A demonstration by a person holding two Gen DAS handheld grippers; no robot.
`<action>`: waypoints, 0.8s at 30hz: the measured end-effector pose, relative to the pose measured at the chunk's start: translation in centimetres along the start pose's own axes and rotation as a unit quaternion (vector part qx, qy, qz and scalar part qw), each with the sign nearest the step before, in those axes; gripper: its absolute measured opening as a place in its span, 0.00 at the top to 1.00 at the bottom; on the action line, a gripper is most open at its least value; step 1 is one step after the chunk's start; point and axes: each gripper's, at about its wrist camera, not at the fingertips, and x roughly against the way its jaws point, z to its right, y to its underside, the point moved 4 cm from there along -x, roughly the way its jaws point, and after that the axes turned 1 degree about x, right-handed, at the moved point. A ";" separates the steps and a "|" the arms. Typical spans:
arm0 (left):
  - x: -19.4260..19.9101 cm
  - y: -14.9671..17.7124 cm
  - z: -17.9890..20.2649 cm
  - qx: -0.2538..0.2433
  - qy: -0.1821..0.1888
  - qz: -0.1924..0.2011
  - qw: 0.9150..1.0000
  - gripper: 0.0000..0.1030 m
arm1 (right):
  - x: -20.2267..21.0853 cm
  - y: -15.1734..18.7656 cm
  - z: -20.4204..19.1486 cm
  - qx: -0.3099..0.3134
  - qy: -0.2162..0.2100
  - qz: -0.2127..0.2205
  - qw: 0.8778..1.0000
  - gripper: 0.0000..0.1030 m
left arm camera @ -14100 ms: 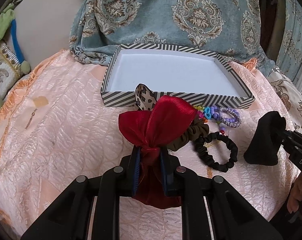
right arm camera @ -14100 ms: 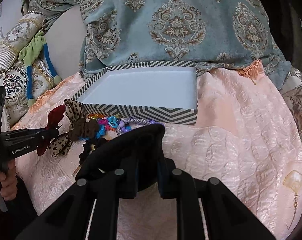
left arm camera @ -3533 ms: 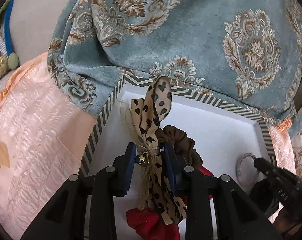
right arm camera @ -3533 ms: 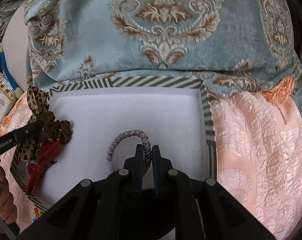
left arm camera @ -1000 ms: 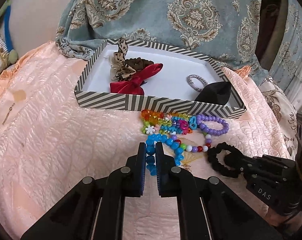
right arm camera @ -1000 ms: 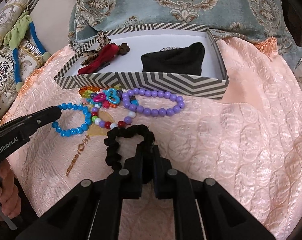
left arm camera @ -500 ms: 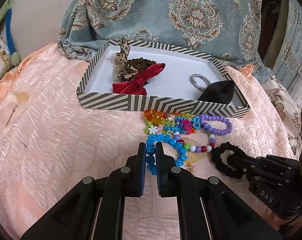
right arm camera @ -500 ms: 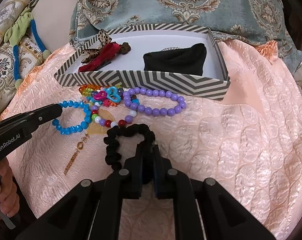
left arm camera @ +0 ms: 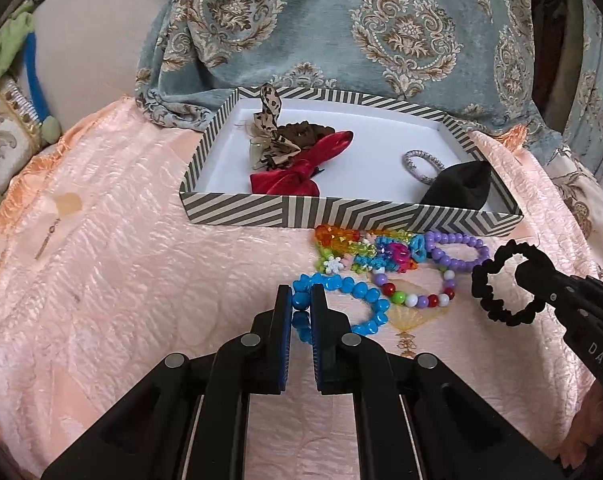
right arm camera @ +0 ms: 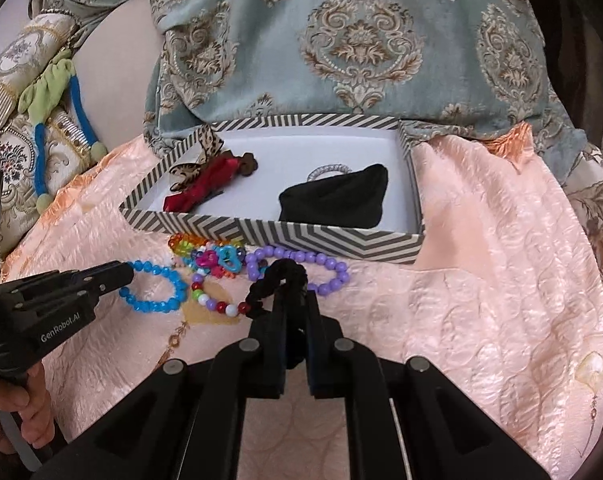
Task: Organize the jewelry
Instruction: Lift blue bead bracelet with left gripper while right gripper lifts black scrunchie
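Note:
A striped box on the peach bedspread holds a red bow, a leopard bow, a brown scrunchie, a silver hair tie and a black pouch. My left gripper is shut on a blue bead bracelet. My right gripper is shut on a black scrunchie, lifted off the cloth. A purple bead bracelet, a multicolour bead bracelet and bright beads lie before the box.
A blue-grey damask cushion rises behind the box. An embroidered cushion with a green and blue cord sits at the left. The peach bedspread spreads to the left and right of the pile.
Both grippers have risen and moved toward the box. The black scrunchie has come up off the cloth and now hangs over the purple bracelet. The blue bracelet stays gripped.

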 end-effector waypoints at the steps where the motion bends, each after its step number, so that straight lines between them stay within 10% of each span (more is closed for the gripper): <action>1: 0.0 0.0 0.0 -0.001 -0.001 -0.001 1.000 1.00 | -0.1 0.0 0.1 0.001 0.001 -0.001 1.000 0.93; 24: 0.0 0.0 -0.6 -0.018 -0.072 0.015 0.997 1.00 | -0.3 0.1 -0.2 0.020 0.017 -0.006 1.000 0.93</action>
